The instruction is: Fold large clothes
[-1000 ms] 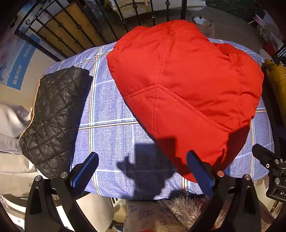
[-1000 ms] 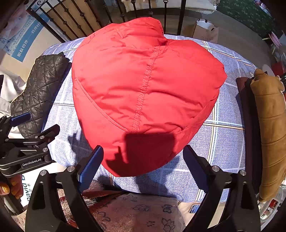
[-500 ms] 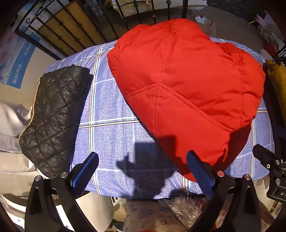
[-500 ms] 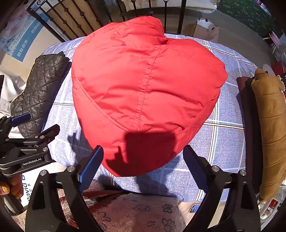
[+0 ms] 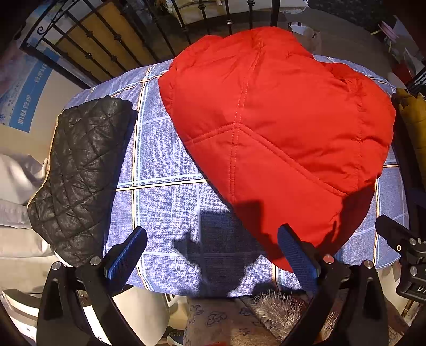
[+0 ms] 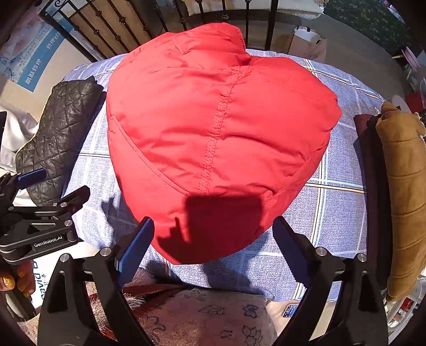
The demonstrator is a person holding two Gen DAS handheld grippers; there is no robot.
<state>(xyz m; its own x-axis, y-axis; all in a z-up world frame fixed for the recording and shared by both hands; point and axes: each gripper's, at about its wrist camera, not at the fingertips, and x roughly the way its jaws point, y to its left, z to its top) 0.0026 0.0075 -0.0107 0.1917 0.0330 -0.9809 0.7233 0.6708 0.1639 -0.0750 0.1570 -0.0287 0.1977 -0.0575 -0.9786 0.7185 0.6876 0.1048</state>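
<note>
A puffy red jacket (image 5: 277, 127) lies folded in a rounded heap on the blue checked tablecloth (image 5: 165, 202); it also shows in the right wrist view (image 6: 218, 133). My left gripper (image 5: 211, 252) is open and empty, held above the table's near edge, left of the jacket's near hem. My right gripper (image 6: 213, 242) is open and empty, held above the jacket's near hem. Each gripper's side shows in the other's view: the left gripper (image 6: 40, 213) and the right gripper (image 5: 404, 252).
A folded black quilted jacket (image 5: 80, 170) lies at the table's left edge. A folded brown garment (image 6: 402, 191) lies over a dark one at the right edge. A black iron railing (image 6: 170, 24) stands behind the table. A floral cushion (image 6: 207, 316) sits below the near edge.
Almost nothing has moved. Both grippers stay open in about the same place, with only a slight drift of view.
</note>
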